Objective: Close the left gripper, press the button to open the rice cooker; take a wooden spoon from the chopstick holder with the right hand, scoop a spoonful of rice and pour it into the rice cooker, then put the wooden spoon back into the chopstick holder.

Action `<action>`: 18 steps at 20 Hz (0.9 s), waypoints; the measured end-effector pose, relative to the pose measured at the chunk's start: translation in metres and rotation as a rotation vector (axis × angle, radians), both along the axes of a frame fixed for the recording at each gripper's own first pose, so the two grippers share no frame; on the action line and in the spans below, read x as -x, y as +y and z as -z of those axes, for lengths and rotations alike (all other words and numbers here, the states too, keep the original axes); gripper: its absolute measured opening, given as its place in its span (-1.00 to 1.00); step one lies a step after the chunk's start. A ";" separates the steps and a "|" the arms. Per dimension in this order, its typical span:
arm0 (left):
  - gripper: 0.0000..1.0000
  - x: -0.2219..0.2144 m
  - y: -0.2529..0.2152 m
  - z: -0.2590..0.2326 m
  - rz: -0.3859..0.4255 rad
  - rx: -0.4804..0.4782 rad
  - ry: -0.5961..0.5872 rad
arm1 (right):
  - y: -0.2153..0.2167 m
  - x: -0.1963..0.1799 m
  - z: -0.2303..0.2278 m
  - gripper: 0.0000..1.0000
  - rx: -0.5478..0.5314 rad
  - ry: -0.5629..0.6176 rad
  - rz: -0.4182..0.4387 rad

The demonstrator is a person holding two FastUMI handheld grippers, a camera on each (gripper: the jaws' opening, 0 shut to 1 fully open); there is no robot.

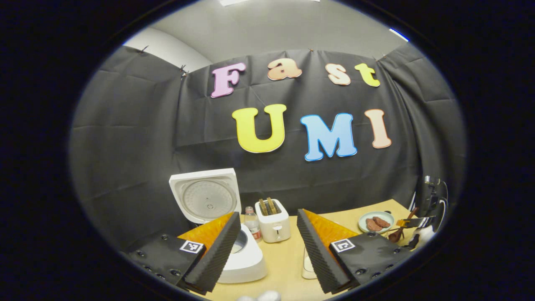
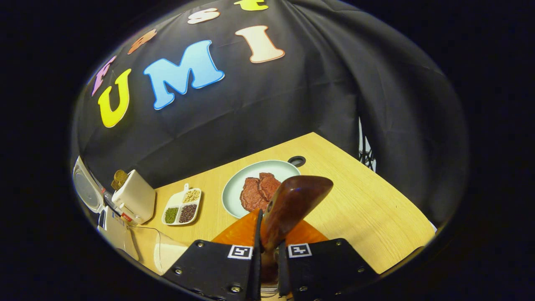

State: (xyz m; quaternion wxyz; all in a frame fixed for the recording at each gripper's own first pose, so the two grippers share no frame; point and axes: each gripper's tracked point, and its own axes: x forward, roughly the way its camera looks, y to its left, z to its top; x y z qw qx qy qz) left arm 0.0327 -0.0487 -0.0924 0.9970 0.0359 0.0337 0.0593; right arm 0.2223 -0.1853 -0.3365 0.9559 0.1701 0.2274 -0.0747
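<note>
- where the wooden table (image 2: 368, 200) runs under the black booth wall, it carries everything else, and in the left gripper view the white rice cooker (image 1: 244, 261) sits on it just behind the left finger, its lid (image 1: 205, 194) standing upright and open.
- beside the cooker stands a white toaster (image 1: 273, 221) with two slices in its slots, and a small clear bottle (image 1: 252, 221) is between the two.
- in the right gripper view, a pale green plate (image 2: 234, 188) holding two reddish-brown pieces of meat (image 2: 257, 192) lies near the back edge of the table.
- a white divided dish (image 2: 182, 207) of grains and beans lies between the plate and the toaster.
- the left gripper (image 1: 267, 251) hangs above the table with its fingers spread wide and nothing between them.
- the right gripper (image 2: 267, 246) has its fingers nearly together, both pressing on the handle of the wooden spoon (image 2: 294, 200), whose bowl stands up above the plate.
</note>
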 end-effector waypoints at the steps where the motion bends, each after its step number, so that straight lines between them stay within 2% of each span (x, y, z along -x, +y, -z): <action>1: 0.89 0.001 0.002 0.002 -0.001 0.003 0.001 | 0.000 0.001 -0.001 -0.67 0.000 0.008 0.007; 6: 0.89 0.006 0.030 0.007 -0.028 0.003 -0.007 | 0.005 0.005 -0.049 -0.67 0.123 -0.055 -0.004; 11: 0.89 0.018 0.064 0.014 -0.055 -0.011 -0.018 | 0.026 0.005 -0.143 -0.67 0.253 -0.160 -0.033; 15: 0.90 0.027 0.082 0.014 -0.072 -0.015 -0.039 | 0.085 0.008 -0.213 -0.67 0.326 -0.257 -0.111; 18: 0.89 0.033 0.089 0.018 -0.079 0.003 -0.042 | 0.151 0.013 -0.232 -0.67 0.383 -0.300 -0.218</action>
